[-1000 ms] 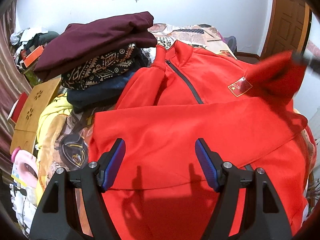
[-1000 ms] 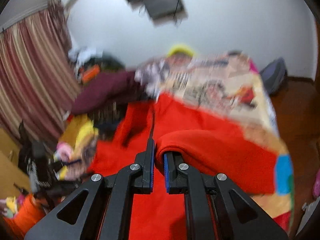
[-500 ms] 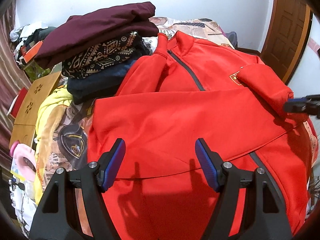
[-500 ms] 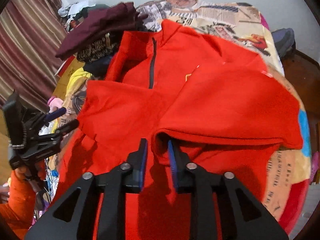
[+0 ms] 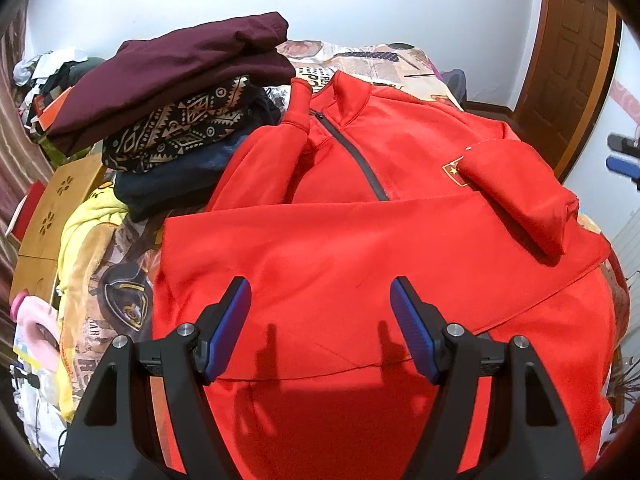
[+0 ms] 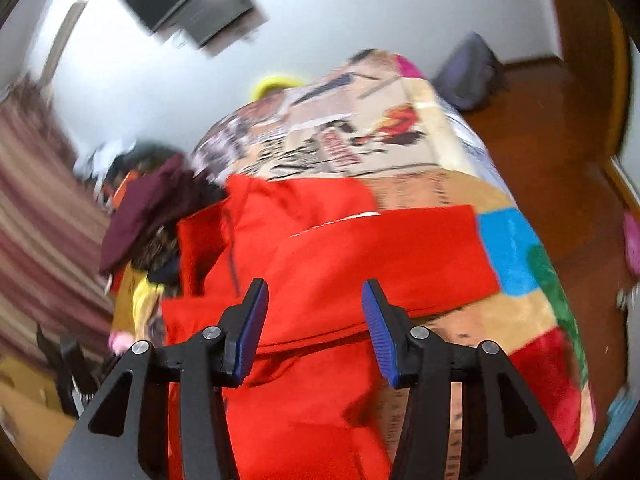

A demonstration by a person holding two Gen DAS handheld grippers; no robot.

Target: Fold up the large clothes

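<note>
The bed (image 6: 516, 240) under its patterned blanket fills both my views, and my red jacket (image 5: 340, 248) lies spread across most of it, zipper side up. Its long axis runs from the hem at 6 o'clock, just under my left claw, to the collar (image 5: 348, 92) at 12 o'clock, so it points away from me toward the far wall. One sleeve is folded across the chest as a broad band from 9 to 3 o'clock. The other sleeve (image 5: 516, 192) lies doubled back over the chest badge at about 2 o'clock.

At 10 o'clock a stack of folded clothes (image 5: 176, 112) stands just beside the jacket's shoulder, a maroon piece on top, with a yellow garment (image 5: 84, 232) below it at 9 o'clock.

My left claw (image 5: 320, 328) hangs wide open over the lower front panel, gripping nothing. My right claw (image 6: 314, 328) has just been opening; its jaws stand apart above the jacket's right edge with no cloth between the pads, and that view is blurred.

I judge the risks this way. The doubled sleeve at 2 o'clock sits loose and humped, so lifting the hem for the next fold could make it slide off or unroll. A pinch that catches only the top layer would drag the band askew. The stack at 10 o'clock is close enough that a wide swing of the folded body could knock it.
</note>
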